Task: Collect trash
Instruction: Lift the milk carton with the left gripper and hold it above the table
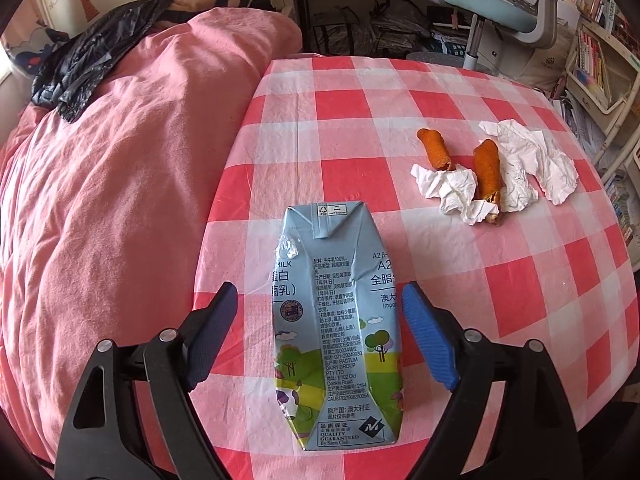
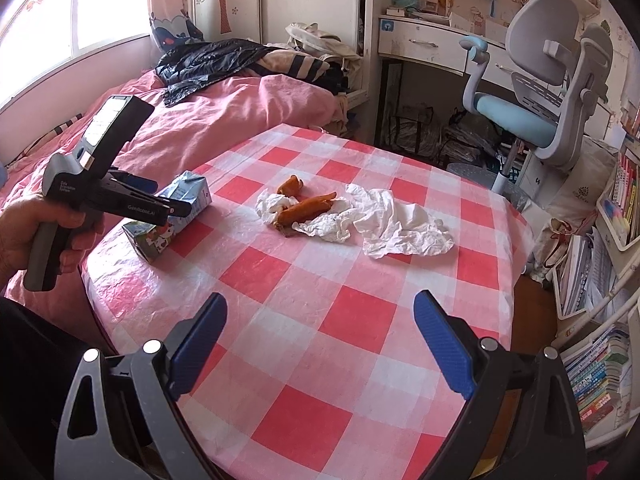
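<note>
A flattened light-blue milk carton (image 1: 336, 320) lies on the red-and-white checked table (image 1: 520, 288) near its left edge. My left gripper (image 1: 320, 294) stands open around the carton, one pad on each side with a gap to the carton. From the right wrist view the carton (image 2: 170, 216) lies under the left gripper (image 2: 176, 210), which a hand holds. Crumpled white tissues (image 1: 516, 168) and two orange food pieces (image 1: 486, 168) lie further back on the table. My right gripper (image 2: 320, 308) hovers open over bare cloth, nothing between its fingers; the tissues (image 2: 384, 220) and food pieces (image 2: 308, 206) lie ahead.
A bed with a pink quilt (image 1: 112, 200) borders the table's left side, and a black plastic bag (image 1: 92, 52) lies on it. A grey-and-blue desk chair (image 2: 544, 92) and a desk stand behind the table. Bookshelves (image 2: 600, 300) crowd the right.
</note>
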Demonstrator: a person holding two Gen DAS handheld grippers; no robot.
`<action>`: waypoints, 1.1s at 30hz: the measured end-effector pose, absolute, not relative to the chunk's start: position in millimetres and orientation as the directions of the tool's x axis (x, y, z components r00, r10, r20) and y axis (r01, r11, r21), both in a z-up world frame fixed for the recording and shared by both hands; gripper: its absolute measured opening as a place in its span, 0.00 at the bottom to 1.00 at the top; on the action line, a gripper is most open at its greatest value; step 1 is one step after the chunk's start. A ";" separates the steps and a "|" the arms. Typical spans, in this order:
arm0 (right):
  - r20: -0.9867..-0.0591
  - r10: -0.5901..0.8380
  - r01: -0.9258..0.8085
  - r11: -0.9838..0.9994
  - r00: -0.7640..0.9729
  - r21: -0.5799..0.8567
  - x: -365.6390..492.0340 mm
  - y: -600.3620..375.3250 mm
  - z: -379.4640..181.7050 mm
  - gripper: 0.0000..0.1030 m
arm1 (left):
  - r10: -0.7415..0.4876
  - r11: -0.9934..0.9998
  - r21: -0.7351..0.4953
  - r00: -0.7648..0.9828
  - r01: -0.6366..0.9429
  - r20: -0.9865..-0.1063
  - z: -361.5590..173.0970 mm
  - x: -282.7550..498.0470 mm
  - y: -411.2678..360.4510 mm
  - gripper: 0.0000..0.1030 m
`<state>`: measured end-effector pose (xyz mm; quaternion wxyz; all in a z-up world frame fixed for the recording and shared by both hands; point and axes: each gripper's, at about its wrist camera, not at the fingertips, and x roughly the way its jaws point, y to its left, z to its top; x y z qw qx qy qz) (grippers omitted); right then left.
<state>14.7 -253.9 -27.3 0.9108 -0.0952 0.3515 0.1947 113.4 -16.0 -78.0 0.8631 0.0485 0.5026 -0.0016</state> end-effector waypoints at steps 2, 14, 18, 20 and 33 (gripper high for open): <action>-0.679 0.284 -0.427 0.903 0.677 -0.048 13.8 -251.6 -27.9 0.88 | 0.052 0.995 0.088 0.496 0.049 -0.867 -77.6 114.0 -16.0 0.80; -0.694 0.259 -0.406 0.912 0.672 -0.053 18.3 -255.7 -31.2 0.88 | 0.076 0.993 0.108 0.486 0.037 -0.870 -76.8 113.4 -12.3 0.84; -0.700 0.247 -0.408 0.910 0.670 -0.070 18.3 -250.8 -32.7 0.88 | 0.069 0.994 0.103 0.487 0.044 -0.871 -76.4 112.6 -12.7 0.84; -0.703 0.240 -0.409 0.909 0.669 -0.079 18.5 -248.7 -33.9 0.88 | 0.069 0.994 0.104 0.485 0.044 -0.872 -76.4 112.5 -12.6 0.84; -0.711 0.230 -0.411 0.907 0.665 -0.092 18.9 -248.5 -36.5 0.88 | 0.061 0.994 0.095 0.486 0.046 -0.872 -74.6 113.9 -11.3 0.84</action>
